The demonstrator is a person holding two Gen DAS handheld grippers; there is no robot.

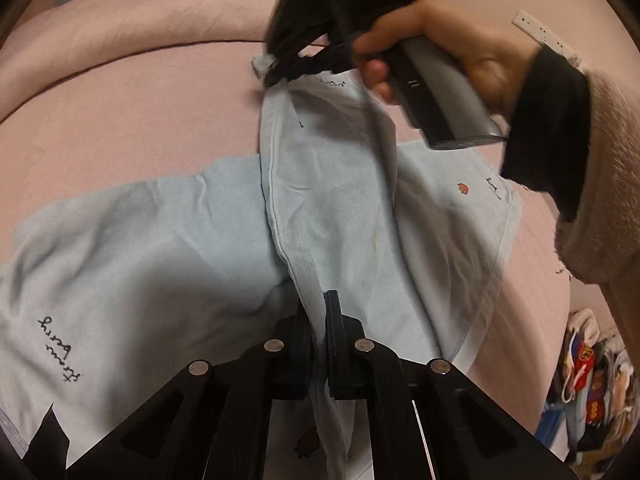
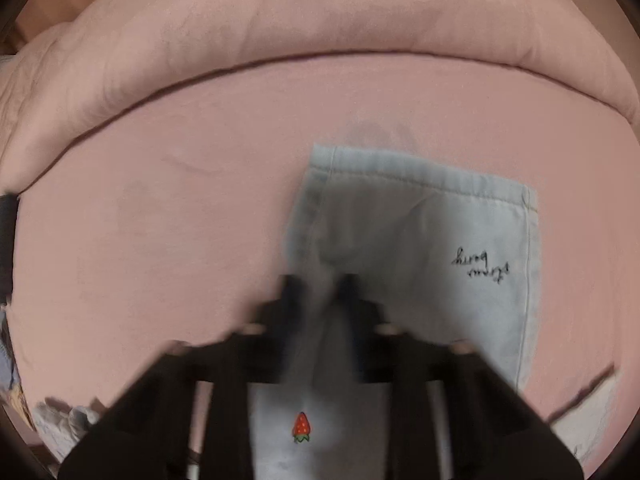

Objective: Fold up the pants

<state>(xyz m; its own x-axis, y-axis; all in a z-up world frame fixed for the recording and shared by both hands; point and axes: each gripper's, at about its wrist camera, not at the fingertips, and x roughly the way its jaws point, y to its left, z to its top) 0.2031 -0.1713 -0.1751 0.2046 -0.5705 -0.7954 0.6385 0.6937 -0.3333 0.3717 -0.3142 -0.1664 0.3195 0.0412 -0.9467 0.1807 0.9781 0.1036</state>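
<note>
Light blue pants [image 1: 328, 216] with black script and small strawberry prints lie on a pink bed. My left gripper [image 1: 320, 312] is shut on a raised fold of the fabric, which runs between its jaws. One leg stretches up from there to my right gripper [image 1: 288, 68], held by a hand at the top of the left wrist view and shut on the cloth's far end. In the right wrist view, my right gripper [image 2: 320, 284] pinches the blue fabric, and the pants [image 2: 420, 248] spread flat beyond it, hem edge farthest. The picture there is blurred.
The pink bed sheet [image 2: 180, 220] surrounds the pants, with a rolled pink duvet [image 2: 320, 28] along the far side. A cream fuzzy sleeve [image 1: 608, 184] fills the right of the left wrist view. Colourful items [image 1: 588, 380] lie off the bed's right edge.
</note>
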